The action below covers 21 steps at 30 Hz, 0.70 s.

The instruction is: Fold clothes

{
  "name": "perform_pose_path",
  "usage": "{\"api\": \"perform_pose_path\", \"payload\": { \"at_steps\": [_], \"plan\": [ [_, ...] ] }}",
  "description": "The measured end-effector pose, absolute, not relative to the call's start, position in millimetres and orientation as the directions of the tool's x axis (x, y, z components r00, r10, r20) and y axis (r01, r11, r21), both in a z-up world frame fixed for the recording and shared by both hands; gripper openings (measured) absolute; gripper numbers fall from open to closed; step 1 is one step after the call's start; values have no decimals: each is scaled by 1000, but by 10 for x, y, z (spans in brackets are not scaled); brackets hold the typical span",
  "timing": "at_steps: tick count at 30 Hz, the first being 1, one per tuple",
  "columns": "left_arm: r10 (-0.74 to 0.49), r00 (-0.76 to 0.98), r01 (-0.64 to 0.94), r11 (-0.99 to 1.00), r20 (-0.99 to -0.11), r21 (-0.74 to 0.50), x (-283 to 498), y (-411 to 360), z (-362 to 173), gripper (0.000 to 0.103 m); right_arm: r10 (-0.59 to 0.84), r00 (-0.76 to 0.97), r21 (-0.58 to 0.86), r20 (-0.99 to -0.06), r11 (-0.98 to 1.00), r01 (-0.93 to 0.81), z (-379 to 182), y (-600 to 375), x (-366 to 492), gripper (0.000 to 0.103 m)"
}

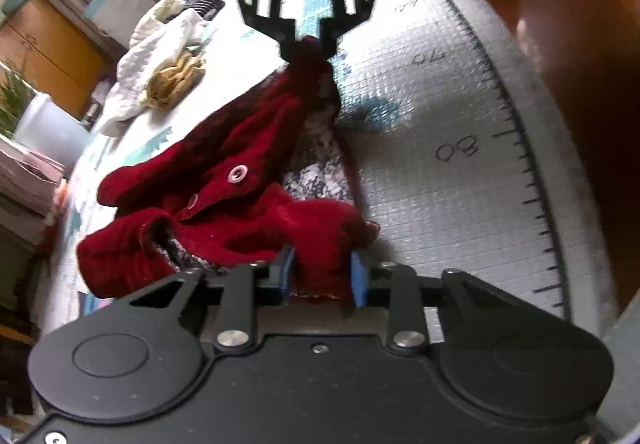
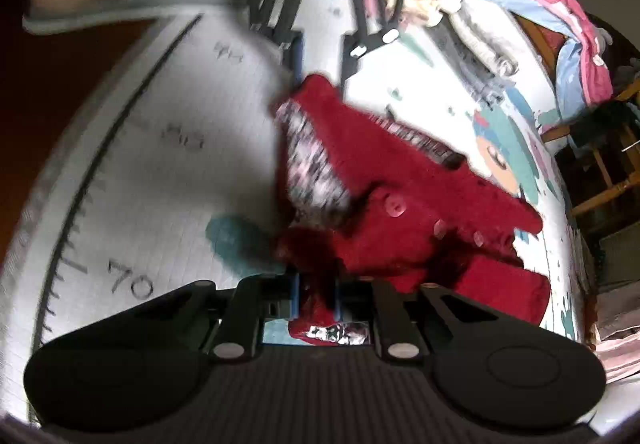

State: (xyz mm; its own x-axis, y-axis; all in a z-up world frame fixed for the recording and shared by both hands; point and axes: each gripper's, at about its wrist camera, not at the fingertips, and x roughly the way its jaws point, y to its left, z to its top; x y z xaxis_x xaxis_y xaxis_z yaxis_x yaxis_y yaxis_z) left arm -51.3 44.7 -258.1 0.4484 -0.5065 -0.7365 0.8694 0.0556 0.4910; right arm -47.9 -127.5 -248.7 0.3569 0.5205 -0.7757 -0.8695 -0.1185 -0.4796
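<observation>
Red garment [image 1: 224, 204] strung lengthwise between left hand-held gripper [image 1: 323, 276] and right hand-held gripper [image 2: 318, 298], each clamped narrow on an opposite end; equally near.

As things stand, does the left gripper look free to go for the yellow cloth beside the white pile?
Probably not yet: the left gripper is shut on the red garment, which lies between it and the yellow cloth.

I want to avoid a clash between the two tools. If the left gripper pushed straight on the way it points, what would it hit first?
The left gripper is already shut on the red garment, so more of that cloth comes first. Beyond it, roughly in line, is the right gripper, though depth is unclear.
</observation>
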Motion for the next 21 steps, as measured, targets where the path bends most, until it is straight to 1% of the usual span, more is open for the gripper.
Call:
{"api": "perform_pose_path", "payload": {
  "at_steps": [2,5,8,10,11,12,14,16,17,18,19,20,21],
  "plan": [
    [-509,384,901,23,-770,434,-469,458,-2506,25,526,330,-454,-784,-123,-882,-2338,-1267,-388,16],
    [-514,377,895,-10,-770,445,-450,449,-2481,25,545,322,-459,-774,-132,-879,-2217,-1271,-281,16],
    [-517,314,926,-21,-797,378,-414,440,-2463,25,537,300,-436,-789,-144,-888,-2240,-1245,-264,16],
    [-516,242,955,-23,-822,295,-357,468,-2363,32,529,282,-426,-801,-172,-888,-2296,-1251,-307,16],
    [-525,202,971,-5,-827,240,-283,499,-2267,46,526,276,-422,-804,-177,-889,-2315,-1261,-325,16],
    [-552,187,980,53,-813,189,-148,548,-2147,48,524,274,-420,-807,-181,-889,-2333,-1276,-346,16],
    [-624,199,974,209,-755,84,188,674,-1927,47,516,269,-413,-814,-186,-892,-2379,-1311,-387,16],
    [-697,245,932,360,-674,-33,561,829,-1774,47,506,267,-408,-820,-190,-893,-2423,-1329,-396,17],
    [-702,292,904,425,-650,-53,728,862,-1768,47,506,258,-399,-823,-191,-897,-2424,-1333,-396,19],
    [-692,344,869,490,-634,-64,898,878,-1784,44,511,245,-386,-824,-190,-903,-2413,-1339,-401,21],
    [-679,395,830,553,-619,-76,1067,894,-1801,40,524,225,-368,-821,-185,-911,-2376,-1351,-395,28],
    [-661,426,799,596,-618,-86,1215,886,-1853,33,535,200,-341,-821,-178,-923,-2321,-1361,-368,35],
    [-640,435,779,621,-634,-92,1345,847,-1957,30,549,172,-310,-818,-168,-936,-2240,-1370,-328,36]
  ]
}}
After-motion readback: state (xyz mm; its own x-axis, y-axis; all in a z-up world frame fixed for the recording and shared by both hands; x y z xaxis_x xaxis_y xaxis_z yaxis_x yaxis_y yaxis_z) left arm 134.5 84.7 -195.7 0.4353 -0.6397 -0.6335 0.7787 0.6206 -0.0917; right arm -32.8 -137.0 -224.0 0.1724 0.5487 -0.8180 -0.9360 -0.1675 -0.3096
